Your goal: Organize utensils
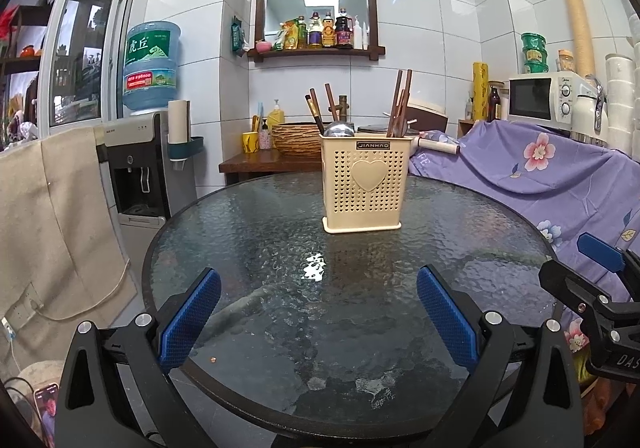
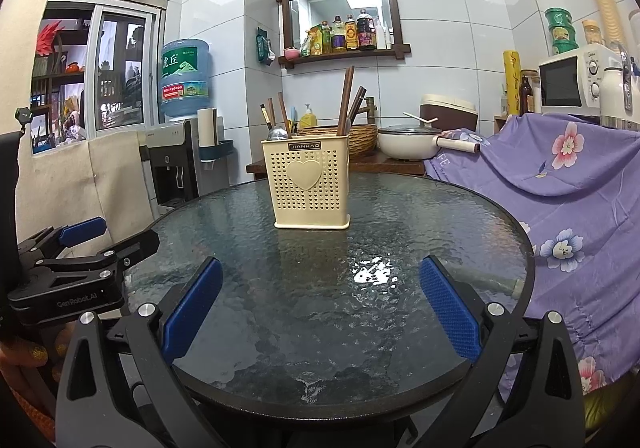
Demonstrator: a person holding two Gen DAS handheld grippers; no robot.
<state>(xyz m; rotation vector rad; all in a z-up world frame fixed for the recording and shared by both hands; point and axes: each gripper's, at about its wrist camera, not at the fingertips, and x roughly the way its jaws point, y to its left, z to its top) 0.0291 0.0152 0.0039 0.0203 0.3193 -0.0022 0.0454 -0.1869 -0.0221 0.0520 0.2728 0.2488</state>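
From the left wrist view, our left hand-held gripper [image 1: 319, 316] hangs over the near edge of the round, dark-rimmed bench of rippled glass [image 1: 248, 248], its blue ribbed pads spread wide with nothing between them. The cream perforated plastic utensil holder with a raised heart on its front [image 1: 367, 184] stands upright straight ahead of the left hand-held gripper, well apart from it, toward the far side of the bench. Out of the holder rise the brown wooden chopsticks [image 1: 400, 104], long axes near vertical and leaning a little, in two loose clusters, with a rounded piece of shiny metal [image 1: 339, 129], probably a spoon or ladle, showing at the rim. The bare glass between us and the holder carries no loose utensil that we can see. At the right edge of this view sits our right hand-held gripper [image 1: 600, 260], seen side-on.

From the right wrist view, the right hand-held gripper [image 2: 320, 312] is likewise spread wide and empty above the near rim of the bench. Here the holder [image 2: 308, 184] lies ahead and slightly left of the gripper's centre line, so we judge the two hands about equally near, the left one more squarely lined up. The left hand-held gripper [image 2: 108, 234] shows at the left edge.

We judge any grasp would have to come from above, closing across the slim, smooth chopstick shafts. The light plastic holder may tip or slide on the slick glass.
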